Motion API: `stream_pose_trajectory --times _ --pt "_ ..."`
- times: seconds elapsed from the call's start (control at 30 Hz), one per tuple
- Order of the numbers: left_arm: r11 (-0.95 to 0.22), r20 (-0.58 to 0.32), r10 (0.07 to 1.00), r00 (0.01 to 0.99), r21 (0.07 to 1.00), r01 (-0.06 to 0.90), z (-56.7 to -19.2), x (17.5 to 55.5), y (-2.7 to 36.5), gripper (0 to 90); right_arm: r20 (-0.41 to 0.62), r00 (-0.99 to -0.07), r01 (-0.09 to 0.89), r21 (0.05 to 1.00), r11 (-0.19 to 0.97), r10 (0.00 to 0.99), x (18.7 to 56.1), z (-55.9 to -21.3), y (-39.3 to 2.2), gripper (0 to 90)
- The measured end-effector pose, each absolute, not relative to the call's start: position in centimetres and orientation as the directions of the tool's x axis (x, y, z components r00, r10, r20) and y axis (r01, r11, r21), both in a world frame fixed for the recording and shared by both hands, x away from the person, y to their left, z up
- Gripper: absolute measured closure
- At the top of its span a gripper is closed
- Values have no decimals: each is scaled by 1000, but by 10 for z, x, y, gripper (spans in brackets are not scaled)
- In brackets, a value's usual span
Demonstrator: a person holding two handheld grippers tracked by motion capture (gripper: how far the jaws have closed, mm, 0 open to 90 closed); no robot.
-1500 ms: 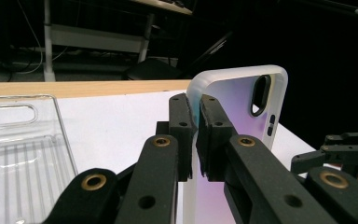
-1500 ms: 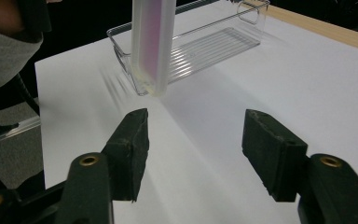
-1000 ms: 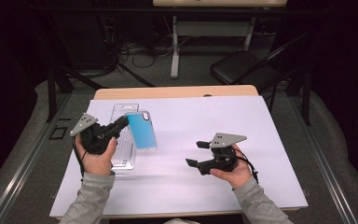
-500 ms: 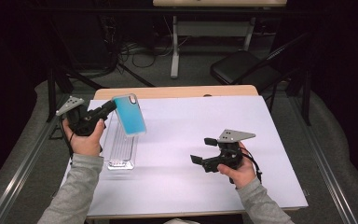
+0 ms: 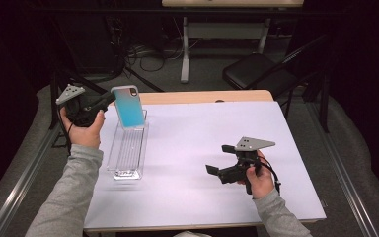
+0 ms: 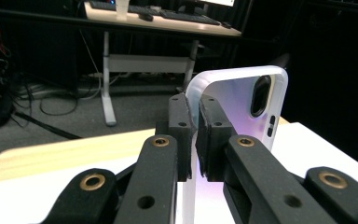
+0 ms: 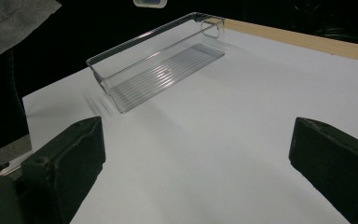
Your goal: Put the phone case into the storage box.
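My left gripper (image 5: 107, 100) is shut on the edge of a phone case (image 5: 129, 107), blue-teal with a white rim, held in the air above the far end of a clear plastic tray (image 5: 127, 152). In the left gripper view the case (image 6: 242, 105) stands upright between the pads, its camera cutout at the top right; the gripper (image 6: 194, 135) pinches its white rim. My right gripper (image 5: 217, 172) rests low over the white table surface at the right, open, with nothing between its jaws. The right gripper view shows the clear tray (image 7: 163, 60) lying empty ahead.
The table (image 5: 202, 133) is covered in white, with a bare wooden strip (image 5: 202, 96) along its far edge. Beyond it stand a black chair (image 5: 261, 74) and a desk leg (image 5: 185, 54) among floor cables.
The left gripper has lifted the phone case up and toward the far left, off the tray. The right gripper has drifted slightly nearer and stays open.
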State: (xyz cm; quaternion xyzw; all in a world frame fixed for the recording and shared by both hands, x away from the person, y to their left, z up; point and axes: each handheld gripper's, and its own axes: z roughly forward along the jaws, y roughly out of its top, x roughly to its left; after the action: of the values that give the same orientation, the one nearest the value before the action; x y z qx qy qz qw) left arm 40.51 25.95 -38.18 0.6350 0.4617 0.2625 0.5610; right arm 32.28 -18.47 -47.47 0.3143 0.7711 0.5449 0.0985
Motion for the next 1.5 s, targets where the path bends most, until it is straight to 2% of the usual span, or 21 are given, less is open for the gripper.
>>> stream_pose_trajectory --times 0.27,0.73,1.5 --pt "26 -147 890 432 962 274 -382 423 262 853 176 -778 367 907 209 604 322 -475 -187 32" --pt "56 -159 900 407 966 253 -394 447 281 854 171 -771 369 905 212 613 324 -477 -189 43" --pt "31 -143 916 376 957 288 -423 479 284 854 180 -761 378 904 200 623 326 -480 -193 67"
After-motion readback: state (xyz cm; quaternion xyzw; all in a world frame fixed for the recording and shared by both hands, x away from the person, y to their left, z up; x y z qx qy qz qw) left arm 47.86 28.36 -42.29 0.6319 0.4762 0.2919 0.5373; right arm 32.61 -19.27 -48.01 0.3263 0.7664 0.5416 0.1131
